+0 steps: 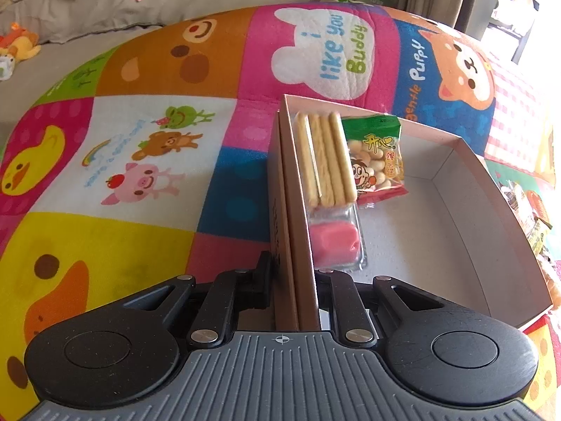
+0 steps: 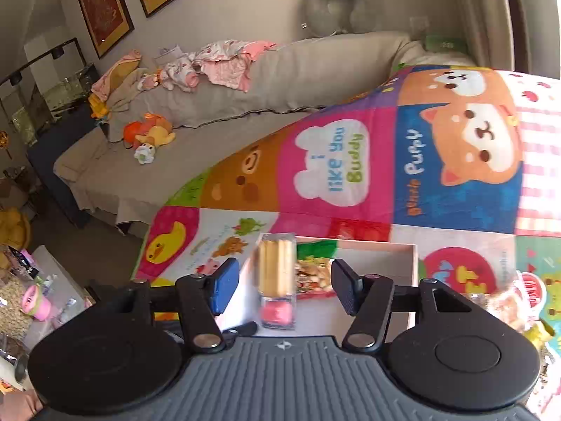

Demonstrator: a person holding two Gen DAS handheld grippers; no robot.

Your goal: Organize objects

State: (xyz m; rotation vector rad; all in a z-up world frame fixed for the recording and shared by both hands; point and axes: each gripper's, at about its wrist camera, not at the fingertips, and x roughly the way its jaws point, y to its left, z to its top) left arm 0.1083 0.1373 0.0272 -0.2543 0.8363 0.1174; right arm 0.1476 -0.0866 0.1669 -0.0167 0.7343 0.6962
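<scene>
Resting inside the box (image 1: 455, 231), the biscuit pack (image 1: 328, 175) lies flat against the wall at 9 o'clock of the box floor, its biscuit sticks toward 12 o'clock and its pink dip cup toward 6 o'clock. Just beside it, at 3 o'clock, lies the green snack bag (image 1: 377, 154), touching or slightly overlapping the pack edge. The remaining box floor, from 3 to 5 o'clock, shows no other item.

Left gripper (image 1: 294, 273): jaws closed on the box wall at the 6 o'clock end, one finger outside, one inside. Right gripper (image 2: 280, 286): jaws spread apart, holding nothing, positioned above the biscuit pack with the pack seen between the fingers.

The box sits on a patterned play mat (image 1: 140, 140), with a sofa (image 2: 245, 80) at 12 o'clock.

Risk assessment:
- Soft mat surface: pulling the clamped wall may tilt the box and slide both items.
- Clamped wall is thin cardboard: excess force may crease it.
- Crowding at the wall: the next item placed may land on the pack, not beside it.
</scene>
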